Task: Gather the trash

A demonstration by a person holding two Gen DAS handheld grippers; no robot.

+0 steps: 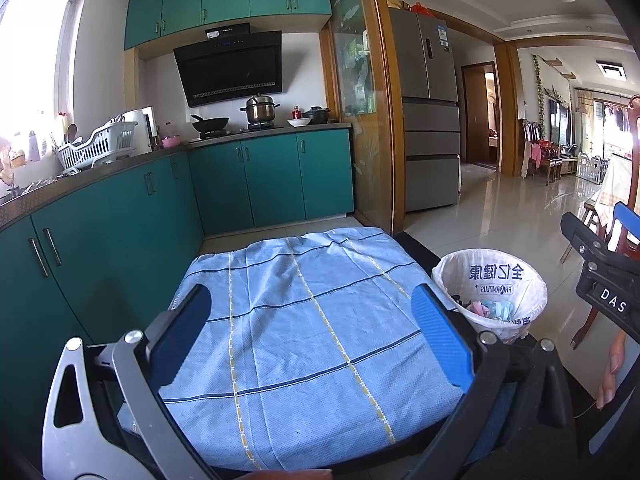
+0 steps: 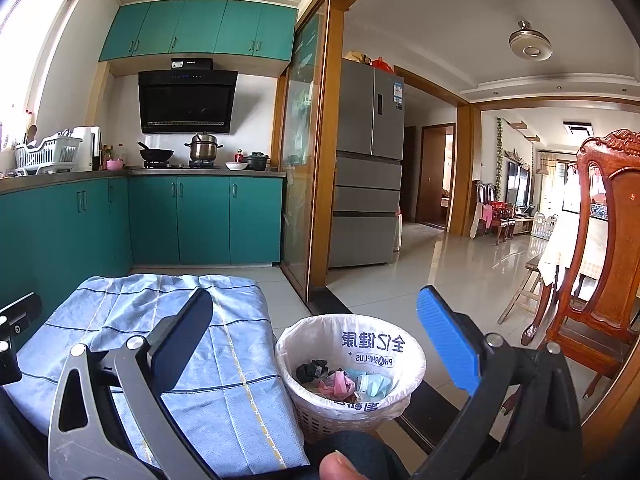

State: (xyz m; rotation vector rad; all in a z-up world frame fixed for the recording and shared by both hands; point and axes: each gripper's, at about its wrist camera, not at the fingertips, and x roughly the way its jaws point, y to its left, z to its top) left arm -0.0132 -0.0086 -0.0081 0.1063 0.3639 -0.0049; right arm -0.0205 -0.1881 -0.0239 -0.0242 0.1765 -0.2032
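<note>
A white basket bin [image 2: 350, 376] lined with a printed white bag stands on the floor just right of a table under a blue checked cloth [image 1: 304, 336]. Crumpled black, pink and light-blue trash [image 2: 344, 380] lies inside it. The bin [image 1: 490, 292] also shows at the right in the left wrist view. My left gripper [image 1: 310, 332] hovers open above the bare cloth, nothing between its blue pads. My right gripper [image 2: 316, 344] is open over the bin's near rim, empty. The right gripper's body [image 1: 600, 268] shows at the far right of the left wrist view.
Teal kitchen cabinets [image 1: 132, 200] run along the left and back, with a stove, pots and a dish rack [image 1: 98, 144] on the counter. A grey fridge [image 2: 368, 160] stands behind a glass sliding door [image 2: 304, 160]. A carved wooden chair [image 2: 600, 260] is at the right. A thumb [image 2: 336, 468] shows at the bottom edge.
</note>
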